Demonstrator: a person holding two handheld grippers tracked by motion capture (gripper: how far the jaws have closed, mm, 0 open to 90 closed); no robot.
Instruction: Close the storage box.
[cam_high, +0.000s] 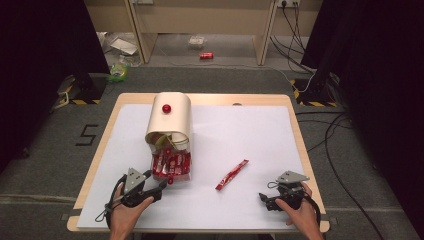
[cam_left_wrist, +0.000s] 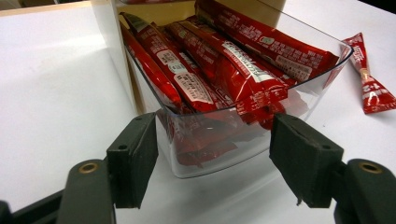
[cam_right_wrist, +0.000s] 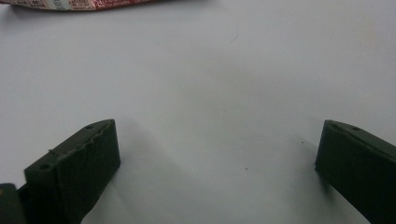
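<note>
At lower left of the high view, the left gripper (cam_high: 161, 185) stands released, its jaws apparently straddling without touching the clear tray (cam_left_wrist: 243, 140) of red packets (cam_left_wrist: 224, 60) just ahead.

A large black numeral "5" (cam_high: 88, 134) is marked on the grey floor mat just left of the wooden table. The long red foil sachets (cam_left_wrist: 243, 70) in the clear plastic tray (cam_left_wrist: 210, 161) carry white label panels with fine print, too small and blurred to read.
</note>
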